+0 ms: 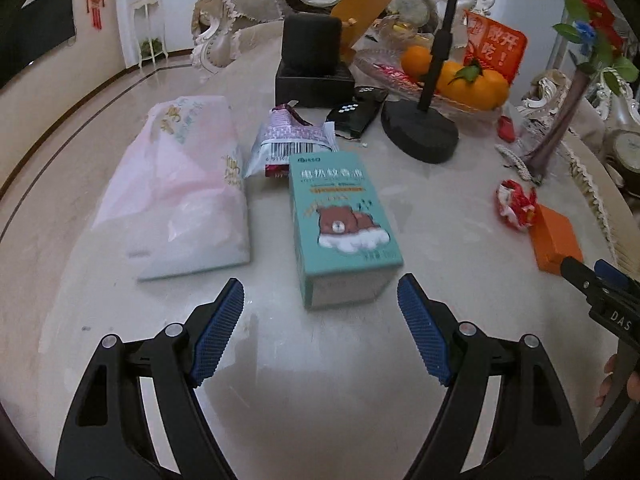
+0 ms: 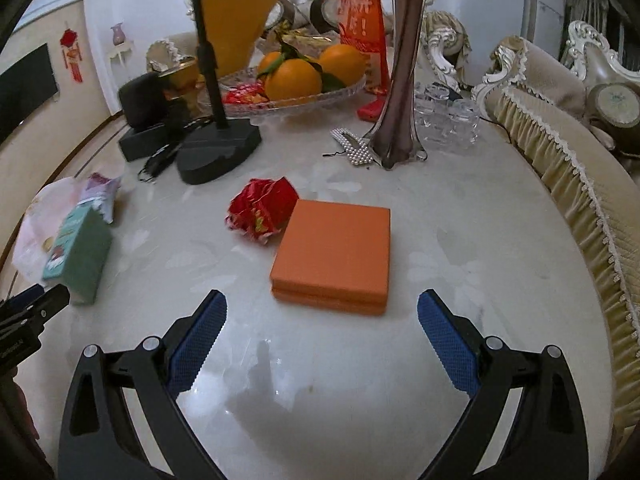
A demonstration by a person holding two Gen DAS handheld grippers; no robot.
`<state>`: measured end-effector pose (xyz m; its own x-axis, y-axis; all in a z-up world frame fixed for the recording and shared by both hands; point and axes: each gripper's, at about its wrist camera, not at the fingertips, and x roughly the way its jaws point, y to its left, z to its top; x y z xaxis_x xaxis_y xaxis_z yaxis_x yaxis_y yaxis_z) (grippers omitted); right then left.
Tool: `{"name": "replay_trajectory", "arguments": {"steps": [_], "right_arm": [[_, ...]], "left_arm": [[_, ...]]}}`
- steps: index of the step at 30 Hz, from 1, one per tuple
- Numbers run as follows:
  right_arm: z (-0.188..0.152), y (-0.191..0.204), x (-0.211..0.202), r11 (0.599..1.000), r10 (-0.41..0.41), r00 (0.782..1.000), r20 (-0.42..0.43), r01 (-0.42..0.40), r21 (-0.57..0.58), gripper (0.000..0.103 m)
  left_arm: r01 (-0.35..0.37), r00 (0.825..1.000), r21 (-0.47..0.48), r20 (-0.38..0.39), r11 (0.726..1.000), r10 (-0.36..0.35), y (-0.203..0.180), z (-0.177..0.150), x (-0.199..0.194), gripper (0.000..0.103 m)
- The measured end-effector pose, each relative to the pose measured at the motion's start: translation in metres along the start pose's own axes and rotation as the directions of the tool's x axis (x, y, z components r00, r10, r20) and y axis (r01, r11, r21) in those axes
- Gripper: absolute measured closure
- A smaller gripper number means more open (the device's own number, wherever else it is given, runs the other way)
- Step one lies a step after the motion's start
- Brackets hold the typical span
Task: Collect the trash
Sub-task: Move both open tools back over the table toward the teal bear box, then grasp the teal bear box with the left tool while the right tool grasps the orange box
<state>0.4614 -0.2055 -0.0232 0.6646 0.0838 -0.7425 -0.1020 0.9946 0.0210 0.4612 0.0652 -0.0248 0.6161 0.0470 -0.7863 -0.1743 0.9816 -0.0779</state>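
Note:
My left gripper (image 1: 320, 296) is open and empty, just short of a teal carton with a bear picture (image 1: 344, 224) lying flat on the marble table (image 1: 320, 380). Behind the carton lies a purple-and-white snack wrapper (image 1: 288, 140), and to its left a pink plastic bag (image 1: 180, 188). My right gripper (image 2: 322, 312) is open and empty, just short of a flat orange box (image 2: 336, 256). A crumpled red wrapper (image 2: 262, 210) touches the box's far left corner. The red wrapper (image 1: 516, 204) and orange box (image 1: 556, 240) also show in the left wrist view.
A black stand base (image 2: 218, 152), a black box (image 1: 312, 60), a phone (image 1: 356, 112), a glass fruit tray with oranges (image 2: 296, 76), a purple vase (image 2: 400, 80), a pearl hair clip (image 2: 352, 146) and clear glass pieces (image 2: 448, 116) crowd the far side. A sofa (image 2: 560, 152) flanks the right edge.

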Motion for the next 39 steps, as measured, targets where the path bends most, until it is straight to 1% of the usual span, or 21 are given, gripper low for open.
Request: {"name": "replay_trajectory", "arguments": {"steps": [3, 6, 8, 10, 12, 13, 14, 15, 16, 21, 25, 28, 30, 31, 34, 36, 39], "right_arm": [[0.006, 0.001, 0.013, 1.0, -0.007, 1.0, -0.017, 0.007, -0.002, 0.011], [0.009, -0.002, 0.023, 1.0, 0.009, 0.999, -0.033, -0.008, 0.015, 0.011], [0.01, -0.002, 0.028, 1.0, 0.021, 0.999, -0.045, -0.02, 0.018, 0.011], [0.01, 0.0, 0.032, 1.0, 0.012, 0.999, -0.052, -0.012, 0.002, 0.012], [0.01, 0.0, 0.035, 1.0, 0.017, 0.998, -0.057, -0.017, 0.003, 0.016], [0.01, -0.001, 0.035, 1.0, 0.011, 0.998, -0.058, -0.011, 0.01, 0.025], [0.01, -0.003, 0.034, 1.0, 0.001, 0.999, -0.051, 0.0, 0.012, 0.031], [0.01, -0.005, 0.032, 1.0, 0.015, 0.998, -0.056, -0.014, 0.024, 0.031], [0.009, -0.007, 0.031, 0.999, 0.019, 0.998, -0.061, -0.017, 0.034, 0.032], [0.004, -0.01, 0.017, 0.999, 0.022, 0.999, -0.044, -0.02, 0.042, 0.032], [-0.004, -0.011, -0.004, 0.999, 0.033, 0.999, -0.031, -0.032, 0.033, 0.032], [-0.015, -0.01, -0.024, 0.998, 0.063, 0.998, -0.027, -0.062, 0.031, 0.032], [-0.029, -0.006, -0.04, 0.996, 0.087, 0.996, -0.027, -0.087, 0.02, 0.032], [-0.036, -0.005, -0.048, 0.995, 0.102, 0.994, -0.026, -0.102, 0.015, 0.032], [-0.067, 0.002, -0.08, 0.987, 0.157, 0.987, -0.016, -0.157, -0.018, 0.032], [-0.09, 0.005, -0.104, 0.98, 0.195, 0.981, -0.011, -0.195, -0.034, 0.032], [-0.125, 0.009, -0.138, 0.967, 0.249, 0.968, -0.01, -0.25, -0.059, 0.032]], "left_arm": [[-0.021, 1.0, 0.01, -0.018, 1.0, 0.021, -0.001, 0.005, 0.011, 0.026], [-0.043, 0.999, 0.01, -0.029, 0.999, 0.043, -0.001, 0.01, 0.021, 0.025], [-0.051, 0.998, 0.008, -0.041, 0.999, 0.052, -0.001, 0.013, 0.027, 0.025], [-0.053, 0.997, 0.004, -0.05, 0.999, 0.053, 0.0, 0.015, 0.032, 0.025], [-0.039, 0.999, -0.004, -0.037, 0.999, 0.039, 0.001, 0.015, 0.033, 0.026], [-0.029, 0.999, -0.01, -0.032, 1.0, 0.029, 0.003, 0.016, 0.033, 0.026], [-0.029, 0.999, -0.009, -0.033, 1.0, 0.029, 0.003, 0.016, 0.033, 0.028], [-0.03, 0.999, 0.001, -0.031, 1.0, 0.03, 0.002, 0.016, 0.033, 0.039], [-0.027, 0.999, 0.015, -0.025, 1.0, 0.027, 0.001, 0.016, 0.032, 0.056], [0.024, 0.999, 0.006, -0.035, 1.0, -0.023, 0.002, 0.012, 0.025, 0.056], [0.011, 1.0, 0.062, -0.004, 0.998, -0.01, -0.004, 0.0, 0.007, 0.056], [0.011, 1.0, 0.099, 0.023, 0.995, -0.014, -0.008, -0.015, -0.02, 0.056], [0.005, 0.999, 0.124, 0.039, 0.992, -0.01, -0.009, -0.025, -0.038, 0.055], [0.008, 0.999, 0.131, 0.045, 0.991, -0.014, -0.008, -0.029, -0.046, 0.056], [0.018, 0.997, 0.164, 0.069, 0.986, -0.03, -0.006, -0.059, -0.084, 0.056], [0.032, 0.997, 0.175, 0.066, 0.984, -0.044, -0.004, -0.076, -0.102, 0.056], [0.046, 0.996, 0.195, 0.068, 0.98, -0.06, 0.001, -0.114, -0.133, 0.056]]}}
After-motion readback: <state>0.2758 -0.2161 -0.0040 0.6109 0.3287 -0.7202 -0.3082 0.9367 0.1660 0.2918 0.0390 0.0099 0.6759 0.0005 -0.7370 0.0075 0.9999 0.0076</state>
